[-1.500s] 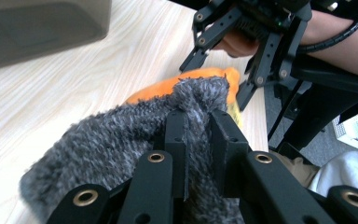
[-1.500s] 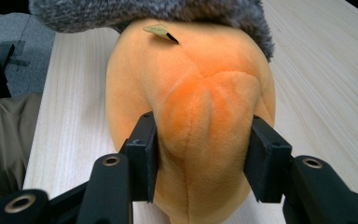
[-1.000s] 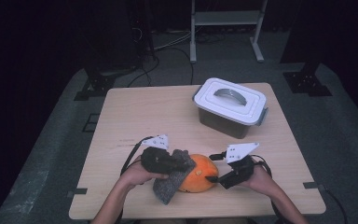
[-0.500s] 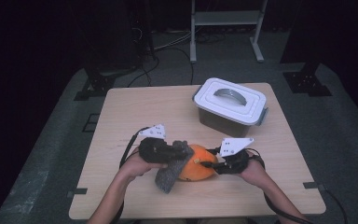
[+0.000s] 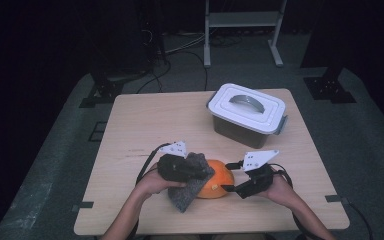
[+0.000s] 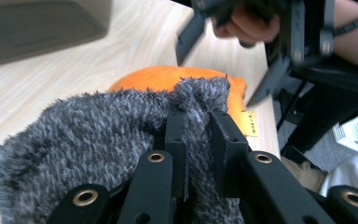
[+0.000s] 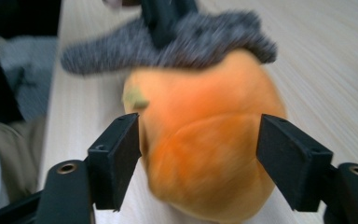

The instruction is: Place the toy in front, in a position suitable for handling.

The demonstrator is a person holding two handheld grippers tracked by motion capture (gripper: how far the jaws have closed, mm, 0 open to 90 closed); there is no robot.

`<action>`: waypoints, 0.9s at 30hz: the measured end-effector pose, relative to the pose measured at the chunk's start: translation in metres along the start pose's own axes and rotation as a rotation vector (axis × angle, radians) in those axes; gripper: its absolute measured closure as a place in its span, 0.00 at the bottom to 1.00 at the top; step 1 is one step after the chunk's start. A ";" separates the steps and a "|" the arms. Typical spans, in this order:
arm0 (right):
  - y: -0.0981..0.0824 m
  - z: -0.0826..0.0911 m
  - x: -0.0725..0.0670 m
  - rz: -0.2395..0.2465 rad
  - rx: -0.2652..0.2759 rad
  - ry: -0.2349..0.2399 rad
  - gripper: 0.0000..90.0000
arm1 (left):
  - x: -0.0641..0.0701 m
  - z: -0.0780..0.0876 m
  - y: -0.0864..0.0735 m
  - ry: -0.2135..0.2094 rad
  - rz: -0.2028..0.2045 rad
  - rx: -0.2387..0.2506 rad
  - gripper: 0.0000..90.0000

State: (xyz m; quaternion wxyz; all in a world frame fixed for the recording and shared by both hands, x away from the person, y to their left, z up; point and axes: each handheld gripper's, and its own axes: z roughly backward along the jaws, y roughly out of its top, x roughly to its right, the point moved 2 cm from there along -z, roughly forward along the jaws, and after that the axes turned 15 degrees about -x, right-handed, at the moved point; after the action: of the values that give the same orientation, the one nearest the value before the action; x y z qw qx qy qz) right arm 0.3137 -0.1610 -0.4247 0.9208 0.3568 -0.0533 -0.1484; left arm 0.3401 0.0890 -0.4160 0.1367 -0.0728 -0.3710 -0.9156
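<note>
An orange pumpkin (image 5: 221,183) (image 7: 205,154) lies near the table's front edge. A grey fuzzy cloth (image 5: 189,194) (image 6: 88,140) is draped over its left side, and my left gripper (image 5: 204,173) (image 6: 198,126) is shut on a fold of that cloth, on top of the pumpkin. My right gripper (image 5: 229,189) (image 7: 198,140) comes in from the right. Its jaws have just been opening and now stand wide. The pumpkin's near end sits between the tips, and I see no pad pressing on it. The right gripper view is blurred.
A grey bin with a white handled lid (image 5: 247,112) stands at the table's back right. The wooden table (image 5: 155,120) has bare room at the left and back. Beyond it are a dark floor, cables and stand legs.
My left gripper has carried the cloth from the pumpkin's lower left up onto its top left. The right gripper moved in toward the pumpkin, then settled slightly back at its right side.
</note>
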 end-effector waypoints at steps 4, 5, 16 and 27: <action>0.002 -0.010 0.003 -0.003 -0.022 0.027 0.29 | 0.004 -0.004 -0.004 0.000 -0.014 -0.004 0.87; 0.002 -0.014 0.003 0.003 -0.025 0.030 0.31 | 0.004 -0.004 -0.005 0.015 -0.012 -0.001 0.87; -0.007 -0.020 -0.006 0.021 -0.019 0.009 0.44 | 0.004 0.006 -0.020 0.043 -0.019 0.007 0.87; -0.012 -0.016 -0.007 0.041 -0.035 0.007 0.44 | 0.001 0.015 -0.042 0.083 0.026 0.016 0.86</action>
State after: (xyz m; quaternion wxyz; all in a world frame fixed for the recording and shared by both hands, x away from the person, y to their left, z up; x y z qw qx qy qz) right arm 0.3072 -0.1572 -0.4448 0.9300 0.3399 -0.0547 -0.1290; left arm 0.3271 0.1284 -0.4325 0.1645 -0.0385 -0.3714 -0.9130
